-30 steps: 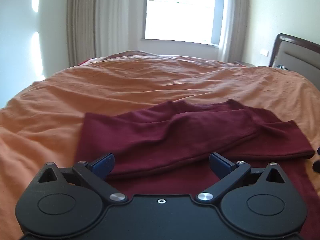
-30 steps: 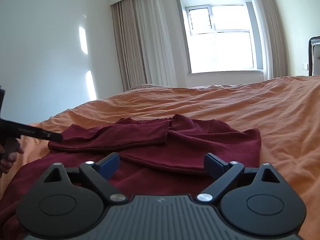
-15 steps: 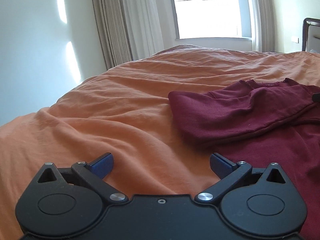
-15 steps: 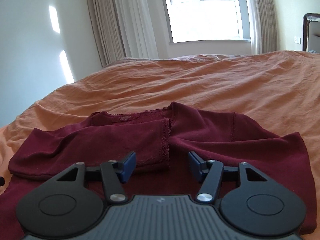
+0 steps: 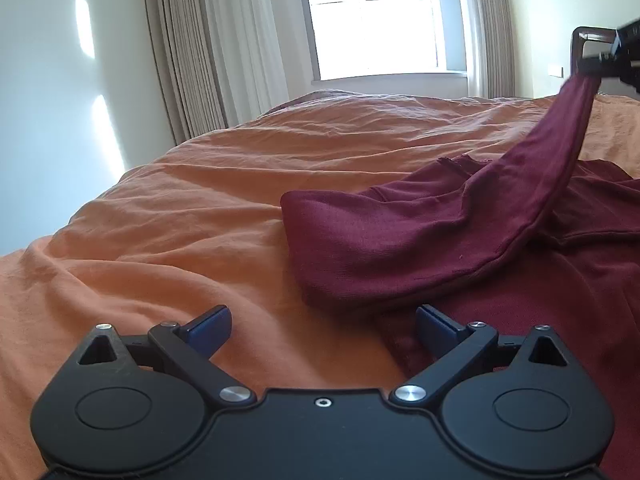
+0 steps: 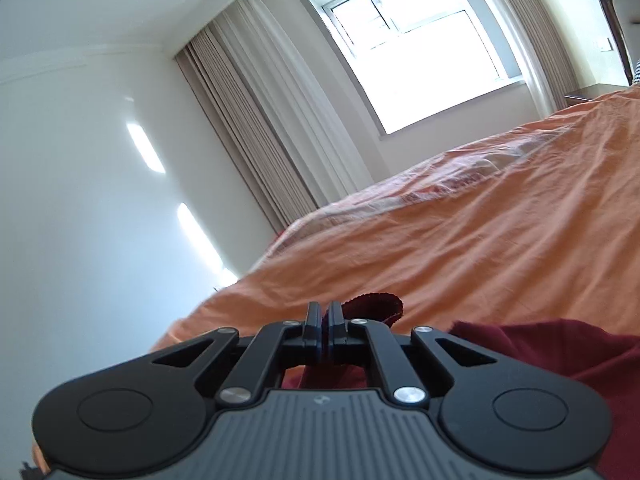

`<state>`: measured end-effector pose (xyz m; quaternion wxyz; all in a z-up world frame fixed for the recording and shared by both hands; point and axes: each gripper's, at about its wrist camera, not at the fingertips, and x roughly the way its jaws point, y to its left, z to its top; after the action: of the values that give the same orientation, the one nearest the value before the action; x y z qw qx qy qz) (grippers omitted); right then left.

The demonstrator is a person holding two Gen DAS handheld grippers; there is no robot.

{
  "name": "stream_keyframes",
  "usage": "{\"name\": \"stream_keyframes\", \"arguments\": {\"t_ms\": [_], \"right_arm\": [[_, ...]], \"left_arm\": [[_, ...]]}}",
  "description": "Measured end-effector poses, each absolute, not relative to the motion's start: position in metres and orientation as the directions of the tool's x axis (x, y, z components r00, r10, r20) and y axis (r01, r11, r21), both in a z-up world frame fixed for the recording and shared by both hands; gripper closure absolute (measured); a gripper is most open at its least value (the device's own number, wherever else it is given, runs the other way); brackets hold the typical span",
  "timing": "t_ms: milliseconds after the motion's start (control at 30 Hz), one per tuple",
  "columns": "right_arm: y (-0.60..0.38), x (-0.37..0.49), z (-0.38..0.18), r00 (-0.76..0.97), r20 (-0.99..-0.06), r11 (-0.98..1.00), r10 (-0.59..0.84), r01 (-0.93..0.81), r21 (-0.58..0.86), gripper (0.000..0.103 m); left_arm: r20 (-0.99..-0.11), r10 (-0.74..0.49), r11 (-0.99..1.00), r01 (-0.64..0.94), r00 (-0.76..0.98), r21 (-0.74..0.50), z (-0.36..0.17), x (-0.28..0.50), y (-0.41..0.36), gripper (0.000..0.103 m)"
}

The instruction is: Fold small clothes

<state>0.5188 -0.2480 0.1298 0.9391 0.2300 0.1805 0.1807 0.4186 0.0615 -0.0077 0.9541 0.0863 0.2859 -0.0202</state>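
Note:
A dark red long-sleeved top (image 5: pixel 400 240) lies on the orange bedspread (image 5: pixel 180 220). My left gripper (image 5: pixel 322 326) is open and empty, low over the bed at the top's near left edge. My right gripper (image 6: pixel 324 320) is shut on the cuff of the top's sleeve (image 6: pixel 374 306). In the left wrist view the right gripper (image 5: pixel 608 60) holds that sleeve (image 5: pixel 560 140) lifted up, stretched from the body of the top to the upper right.
The bedspread is wrinkled and stretches far to the window (image 5: pixel 380 20) and curtains (image 5: pixel 208 60). A dark headboard (image 6: pixel 612 8) stands at the right. A white wall (image 5: pixel 60 100) is at the left.
My right gripper closed on the sleeve cuff and lifted it up off the top. My left gripper swung left to the top's edge and stayed open.

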Motion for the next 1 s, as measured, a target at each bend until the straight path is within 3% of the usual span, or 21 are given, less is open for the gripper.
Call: {"name": "stream_keyframes", "arguments": {"t_ms": [167, 300, 333, 433, 533, 733, 1000], "right_arm": [[-0.242, 0.516, 0.168, 0.892, -0.17, 0.837, 0.42, -0.308, 0.451, 0.1], [-0.247, 0.504, 0.169, 0.898, -0.158, 0.855, 0.41, -0.318, 0.411, 0.1], [-0.249, 0.502, 0.166, 0.897, -0.167, 0.86, 0.408, -0.317, 0.401, 0.1], [-0.252, 0.497, 0.148, 0.893, -0.212, 0.879, 0.396, -0.303, 0.368, 0.1], [-0.257, 0.491, 0.125, 0.89, -0.257, 0.897, 0.376, -0.28, 0.343, 0.1], [-0.275, 0.464, 0.062, 0.862, -0.364, 0.915, 0.353, -0.236, 0.328, 0.1], [-0.29, 0.445, -0.007, 0.789, -0.509, 0.923, 0.344, -0.185, 0.337, 0.1]], "left_arm": [[-0.542, 0.018, 0.985, 0.079, 0.841, 0.155, -0.004, 0.432, 0.057, 0.008], [-0.545, 0.043, 0.99, 0.038, 0.838, 0.137, -0.004, 0.441, 0.061, 0.019], [-0.551, 0.049, 0.993, 0.02, 0.833, 0.118, -0.004, 0.444, 0.064, 0.025], [-0.557, 0.037, 0.999, -0.033, 0.83, 0.017, -0.003, 0.448, 0.079, 0.031], [-0.554, 0.08, 0.995, -0.101, 0.829, -0.007, -0.001, 0.447, 0.086, 0.043], [-0.554, 0.088, 0.988, -0.142, 0.828, -0.055, -0.001, 0.441, 0.099, 0.043], [-0.571, 0.095, 0.994, -0.109, 0.816, 0.011, -0.003, 0.431, 0.095, 0.042]]}}
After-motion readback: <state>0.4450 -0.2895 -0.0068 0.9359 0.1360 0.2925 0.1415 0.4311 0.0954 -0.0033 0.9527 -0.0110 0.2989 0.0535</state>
